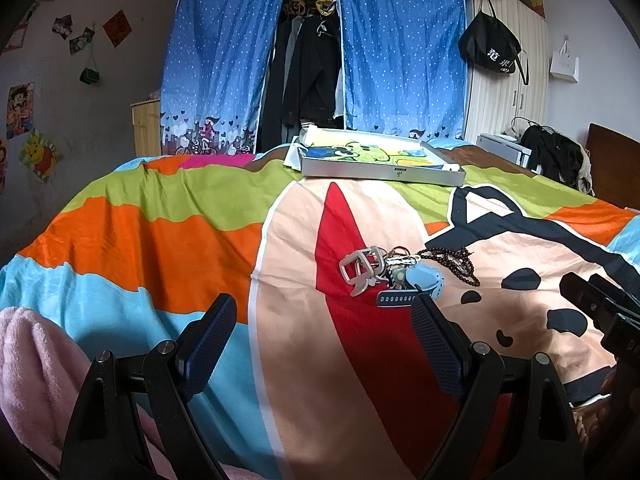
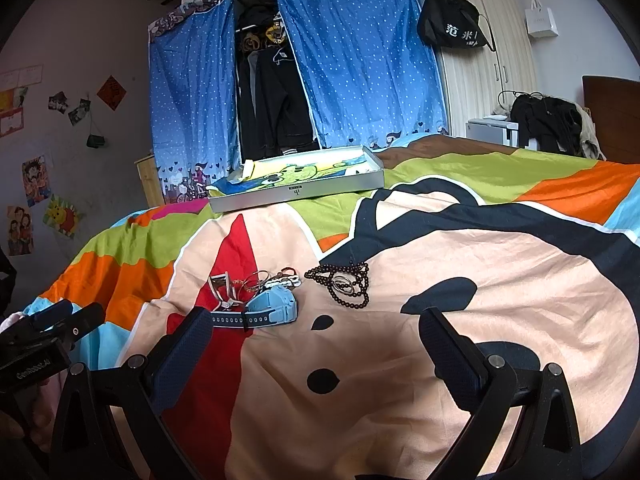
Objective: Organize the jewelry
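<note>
A small heap of jewelry lies on the colourful bedspread: a light blue watch [image 2: 276, 307] with a dark strap, a pale beige strap piece [image 1: 362, 266], several thin rings and bangles [image 2: 256, 280], and a dark bead necklace [image 2: 348, 286]. The same necklace [image 1: 454, 262] and blue watch [image 1: 426, 278] show in the left wrist view. My left gripper [image 1: 324, 332] is open, short of the heap. My right gripper [image 2: 314, 338] is open too, just in front of the watch. Beyond the heap sits a shallow white box [image 2: 296, 194] with a cartoon lining.
The bed's quilt [image 2: 500, 280] fills the foreground. A pink fleece blanket [image 1: 32, 372] lies at the near left. Blue curtains [image 1: 400, 48] frame an open wardrobe behind the bed. A wooden headboard [image 2: 612, 116] and a clothes-laden cabinet stand at the right.
</note>
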The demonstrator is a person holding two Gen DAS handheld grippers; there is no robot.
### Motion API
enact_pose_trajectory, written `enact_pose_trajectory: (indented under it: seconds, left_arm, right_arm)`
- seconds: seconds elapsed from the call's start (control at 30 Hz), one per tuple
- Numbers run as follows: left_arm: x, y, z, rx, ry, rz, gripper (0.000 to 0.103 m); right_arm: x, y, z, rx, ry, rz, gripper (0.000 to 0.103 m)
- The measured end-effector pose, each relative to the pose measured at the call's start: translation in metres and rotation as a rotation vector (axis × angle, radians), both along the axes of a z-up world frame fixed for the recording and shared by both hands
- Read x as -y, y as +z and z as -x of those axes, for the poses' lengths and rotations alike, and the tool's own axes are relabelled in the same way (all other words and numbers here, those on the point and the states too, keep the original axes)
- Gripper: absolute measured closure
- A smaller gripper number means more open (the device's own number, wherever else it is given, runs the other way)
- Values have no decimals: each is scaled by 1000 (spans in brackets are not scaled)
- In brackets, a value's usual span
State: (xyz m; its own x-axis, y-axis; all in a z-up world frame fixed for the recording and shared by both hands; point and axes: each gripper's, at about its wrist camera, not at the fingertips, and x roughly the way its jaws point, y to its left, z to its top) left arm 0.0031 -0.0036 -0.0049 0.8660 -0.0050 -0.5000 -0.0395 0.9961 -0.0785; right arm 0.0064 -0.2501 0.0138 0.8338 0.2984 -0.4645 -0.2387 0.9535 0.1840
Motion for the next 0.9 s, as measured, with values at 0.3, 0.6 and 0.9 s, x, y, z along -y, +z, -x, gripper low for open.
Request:
enact_pose_trajectory:
  seconds: [0.3,0.6,0.9]
  left_arm:
    - [0,-7,-8,-86,-12,5,18]
    - [-23,-3,-56,-262,-75,79,18]
    - [-31,-8,-123,-340,-245,165,19]
  right_arm:
    - [-1,-4,-2,-26,-8,4,0]
    - [-6,-15,-36,-130,38,27,0]
    - [-13,-29,-94,-242,138,36,0]
